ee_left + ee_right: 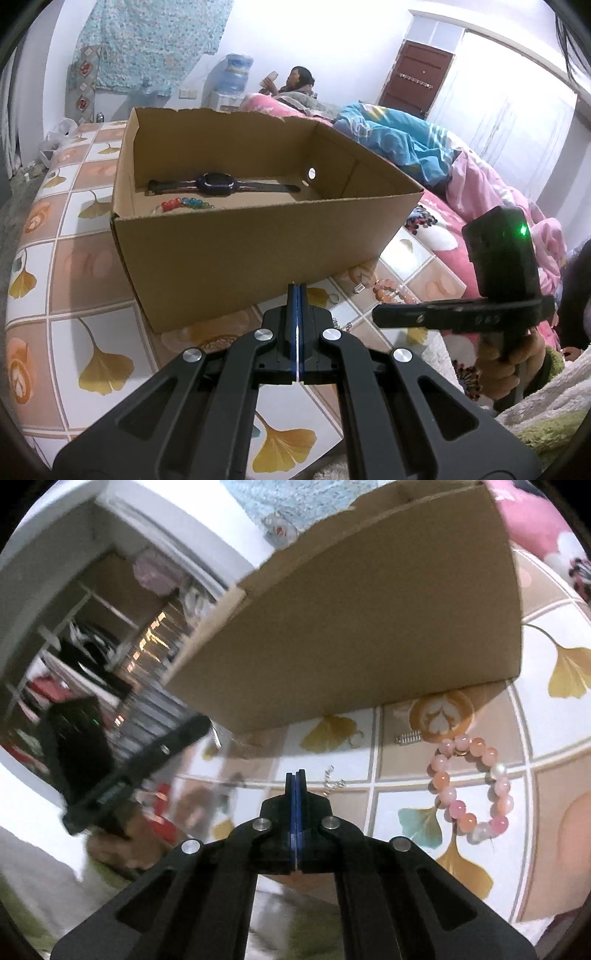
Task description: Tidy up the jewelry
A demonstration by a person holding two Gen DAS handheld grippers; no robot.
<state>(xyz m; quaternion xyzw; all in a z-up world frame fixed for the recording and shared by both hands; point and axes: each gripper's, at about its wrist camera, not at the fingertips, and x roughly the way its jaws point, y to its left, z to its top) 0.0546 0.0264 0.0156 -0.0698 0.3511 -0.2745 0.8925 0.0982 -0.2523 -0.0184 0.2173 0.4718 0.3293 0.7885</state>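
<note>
An open cardboard box (258,251) stands on a cloth printed with tiles and ginkgo leaves (85,280). Inside it lie a dark wristwatch (216,182) and a string of red and blue beads (186,204). My left gripper (297,291) is shut and empty in front of the box's near wall. My right gripper (296,775) is shut low over the cloth, with nothing visible between its pads. A thin silver chain (330,779) lies just right of its tip. A pink and orange bead bracelet (471,786) lies further right, and a small ring (355,741) and a silver coil piece (408,736) by the box (369,627).
Pink and blue bedding (424,147) is piled right of the box. A person (295,83) lies at the back beside a water dispenser (234,74). A hand (517,362) holds the right gripper (378,316) at the right. The left gripper (201,725) shows blurred at the left.
</note>
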